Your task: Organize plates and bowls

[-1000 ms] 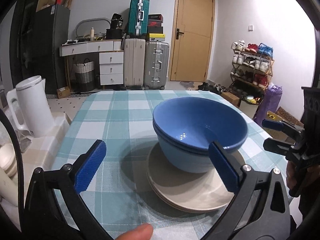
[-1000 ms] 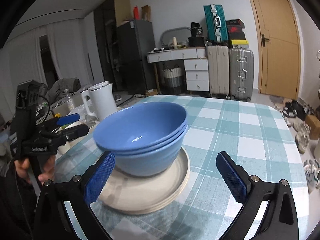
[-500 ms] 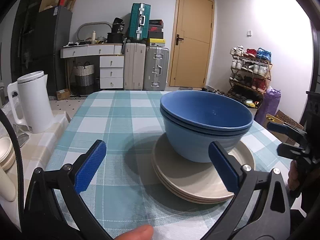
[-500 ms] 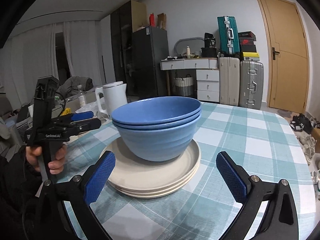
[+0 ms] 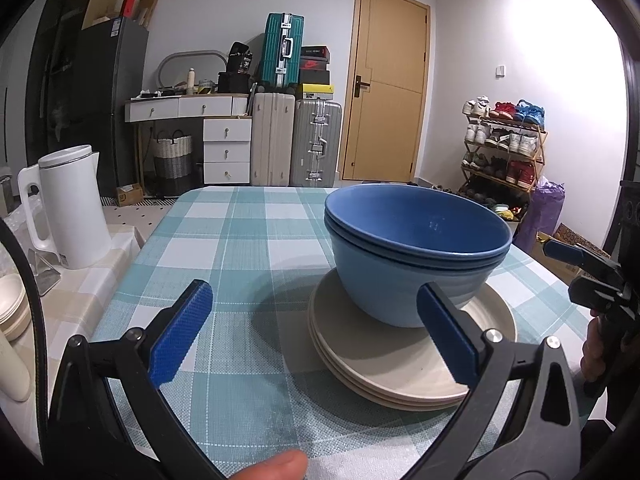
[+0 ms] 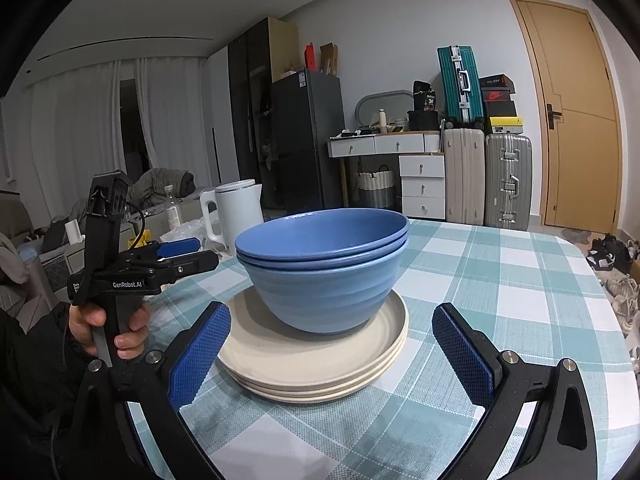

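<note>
Stacked blue bowls (image 5: 416, 252) sit nested on a stack of cream plates (image 5: 404, 364) on the checked tablecloth (image 5: 240, 240). My left gripper (image 5: 316, 332) is open and empty, low over the cloth just in front of the stack. My right gripper (image 6: 334, 352) is open and empty, its blue pads either side of the plates (image 6: 320, 364) below the bowls (image 6: 324, 264). Each gripper shows in the other's view: the left one (image 6: 176, 258) and the right one (image 5: 580, 268).
A white kettle (image 5: 68, 208) stands on a side counter left of the table; it also shows in the right wrist view (image 6: 236, 208). More cream dishes (image 5: 12, 312) sit at the left edge. Suitcases (image 5: 296, 144), drawers, a door and a shoe rack (image 5: 504, 148) stand behind.
Both grippers have dropped lower and pulled back slightly, so the bowls now look more side-on. The bowls and plates have not moved. Both stay open.
</note>
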### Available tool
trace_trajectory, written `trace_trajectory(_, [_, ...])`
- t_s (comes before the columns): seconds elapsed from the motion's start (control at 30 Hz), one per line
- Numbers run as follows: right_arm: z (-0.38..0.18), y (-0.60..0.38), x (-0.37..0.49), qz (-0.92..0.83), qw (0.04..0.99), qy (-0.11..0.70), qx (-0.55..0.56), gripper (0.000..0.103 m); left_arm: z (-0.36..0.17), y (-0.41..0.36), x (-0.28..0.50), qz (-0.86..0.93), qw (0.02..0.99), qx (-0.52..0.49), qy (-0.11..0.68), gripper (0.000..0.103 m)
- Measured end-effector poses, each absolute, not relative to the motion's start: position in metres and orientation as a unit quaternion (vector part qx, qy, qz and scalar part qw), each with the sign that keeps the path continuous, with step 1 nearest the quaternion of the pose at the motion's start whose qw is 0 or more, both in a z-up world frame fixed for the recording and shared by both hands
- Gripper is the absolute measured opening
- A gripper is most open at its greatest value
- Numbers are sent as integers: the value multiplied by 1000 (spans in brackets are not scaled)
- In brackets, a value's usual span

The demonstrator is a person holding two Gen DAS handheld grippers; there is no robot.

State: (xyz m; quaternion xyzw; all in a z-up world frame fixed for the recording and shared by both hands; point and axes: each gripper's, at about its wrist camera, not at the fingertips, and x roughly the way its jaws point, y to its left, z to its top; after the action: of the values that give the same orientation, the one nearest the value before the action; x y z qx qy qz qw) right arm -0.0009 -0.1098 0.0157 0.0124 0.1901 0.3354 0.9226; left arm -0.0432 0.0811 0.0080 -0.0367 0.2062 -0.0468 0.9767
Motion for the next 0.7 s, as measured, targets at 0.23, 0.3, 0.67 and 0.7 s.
trace_trajectory(0.23, [16, -109, -3, 334, 924, 186, 8, 103, 7, 82, -44, -50, 977, -41, 204, 102])
trace_trajectory(0.3, [16, -109, -3, 332, 925, 185, 7, 103, 7, 81, -44, -51, 977, -40, 205, 102])
trace_trajectory(0.67, [17, -110, -4, 331, 925, 185, 6, 103, 6, 78, -45, -56, 977, -35, 203, 102])
trace_trajectory(0.7, [17, -111, -4, 331, 925, 185, 6, 103, 6, 78, -44, -56, 977, -36, 203, 102])
